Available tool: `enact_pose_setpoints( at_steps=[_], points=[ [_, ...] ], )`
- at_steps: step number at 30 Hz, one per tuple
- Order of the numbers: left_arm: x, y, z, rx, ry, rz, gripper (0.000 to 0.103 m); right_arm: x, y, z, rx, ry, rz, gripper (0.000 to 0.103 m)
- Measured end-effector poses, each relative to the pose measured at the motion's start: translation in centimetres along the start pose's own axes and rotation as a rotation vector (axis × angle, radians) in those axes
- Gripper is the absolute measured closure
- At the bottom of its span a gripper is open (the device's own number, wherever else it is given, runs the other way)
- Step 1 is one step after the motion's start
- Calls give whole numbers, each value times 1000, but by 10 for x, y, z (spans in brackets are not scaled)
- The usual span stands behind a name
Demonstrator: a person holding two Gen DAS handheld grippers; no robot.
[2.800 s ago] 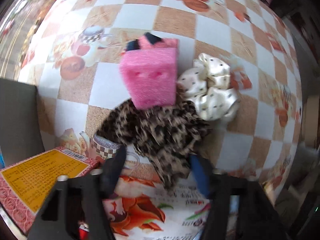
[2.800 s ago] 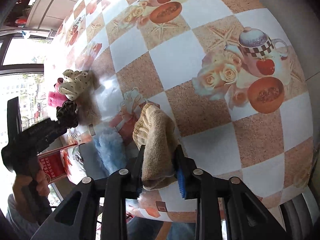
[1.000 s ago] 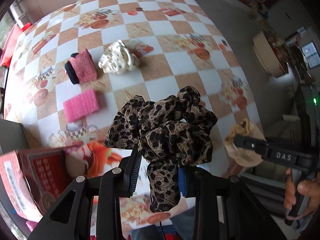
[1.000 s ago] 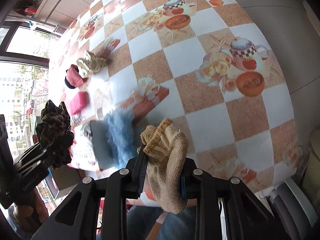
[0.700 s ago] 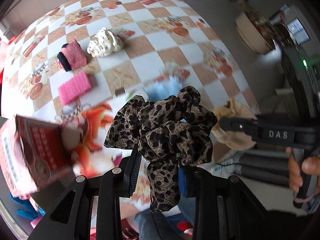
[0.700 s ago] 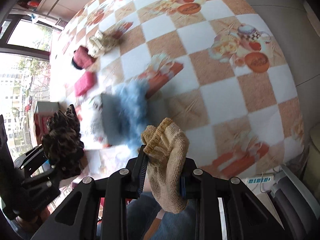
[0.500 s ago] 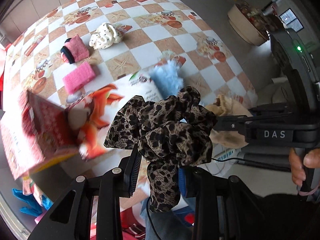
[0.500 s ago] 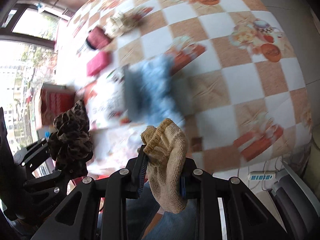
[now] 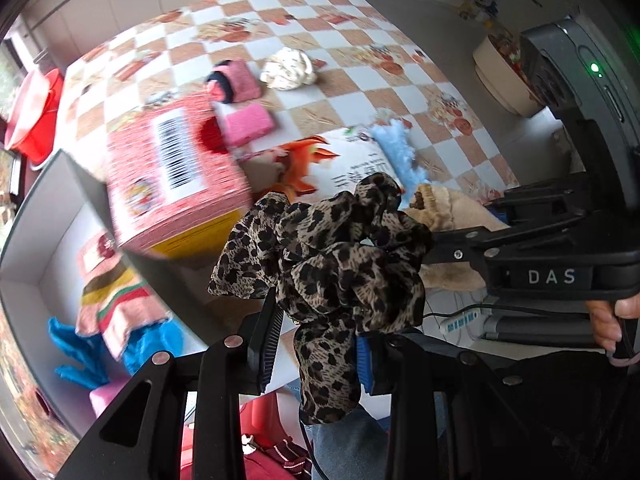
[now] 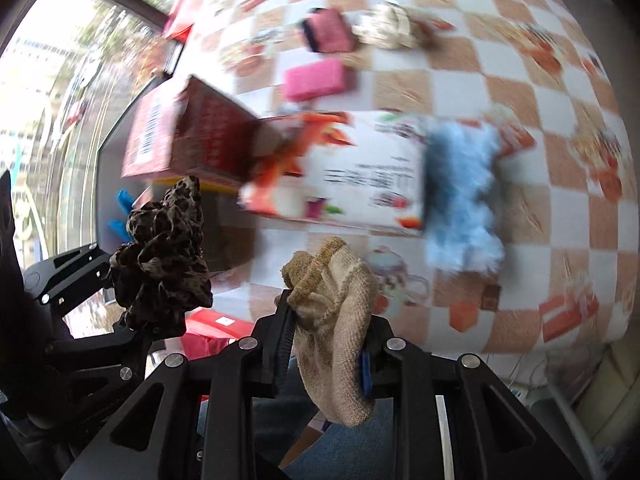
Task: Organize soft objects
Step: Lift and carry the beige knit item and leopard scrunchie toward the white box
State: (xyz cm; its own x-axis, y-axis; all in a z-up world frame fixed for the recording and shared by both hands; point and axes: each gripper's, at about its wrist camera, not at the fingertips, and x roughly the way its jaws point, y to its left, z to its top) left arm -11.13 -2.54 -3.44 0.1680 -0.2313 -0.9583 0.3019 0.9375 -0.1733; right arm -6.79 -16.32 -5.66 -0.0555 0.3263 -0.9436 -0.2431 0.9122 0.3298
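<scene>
Black angular frames, silver screws, blue pads, "DAS" marking

In the right wrist view the counter [image 10: 520, 92] and the red box [image 10: 188, 136] at ten o'clock are blurred; its print is unreadable.

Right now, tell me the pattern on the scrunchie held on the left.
Leopard print scrunchie, clearest in the left wrist view.

The leopard-print scrunchie [image 9: 328, 264] is thin, crinkled cloth with a slight sheen, the beige sock [image 10: 336, 312] coarse matt knit, the blue duster [image 10: 460, 200] fluffy, the pink sponge [image 9: 248, 124] porous, the red box [image 9: 172, 176] printed cardboard, the table [image 9: 360, 96] glossy checked oilcloth.
</scene>
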Motion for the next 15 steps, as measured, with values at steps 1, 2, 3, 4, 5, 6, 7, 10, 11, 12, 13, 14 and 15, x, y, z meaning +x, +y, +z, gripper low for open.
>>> enact_pose_setpoints(
  at_steps=[1, 2, 3, 4, 5, 6, 7, 10, 11, 12, 13, 14, 15],
  points=[
    [-3, 4, -3, -10, -8, 1, 68, 1, 7, 1, -21, 1, -1, 75],
    [-7, 9, -7, -23, -18, 4, 68, 1, 16, 2, -45, 3, -2, 75],
    [-11, 13, -10, -35, -27, 6, 68, 2, 23, 4, -64, 4, -3, 75],
    [-14, 18, -13, -47, -34, 8, 68, 3, 30, 5, -85, 7, -2, 75],
    [-17, 23, -17, -62, -42, 10, 68, 5, 38, 7, -108, 9, -2, 75],
    [-20, 28, -20, -77, -48, 12, 68, 6, 46, 8, -129, 13, -2, 75],
    [-22, 32, -23, -92, -54, 13, 68, 8, 55, 9, -154, 17, -2, 75],
    [-29, 47, -34, -134, -69, 20, 68, 12, 80, 10, -222, 28, -4, 75],
    [-31, 52, -38, -150, -74, 22, 68, 14, 88, 10, -246, 32, -9, 75],
    [-33, 57, -42, -163, -78, 25, 68, 15, 95, 10, -265, 34, -14, 75],
    [-35, 61, -45, -175, -82, 28, 68, 16, 101, 10, -283, 37, -16, 75],
    [-36, 66, -49, -190, -86, 32, 68, 17, 108, 9, -304, 41, -15, 75],
    [-37, 69, -52, -201, -88, 34, 68, 18, 115, 9, -324, 43, -16, 75]
  ],
)
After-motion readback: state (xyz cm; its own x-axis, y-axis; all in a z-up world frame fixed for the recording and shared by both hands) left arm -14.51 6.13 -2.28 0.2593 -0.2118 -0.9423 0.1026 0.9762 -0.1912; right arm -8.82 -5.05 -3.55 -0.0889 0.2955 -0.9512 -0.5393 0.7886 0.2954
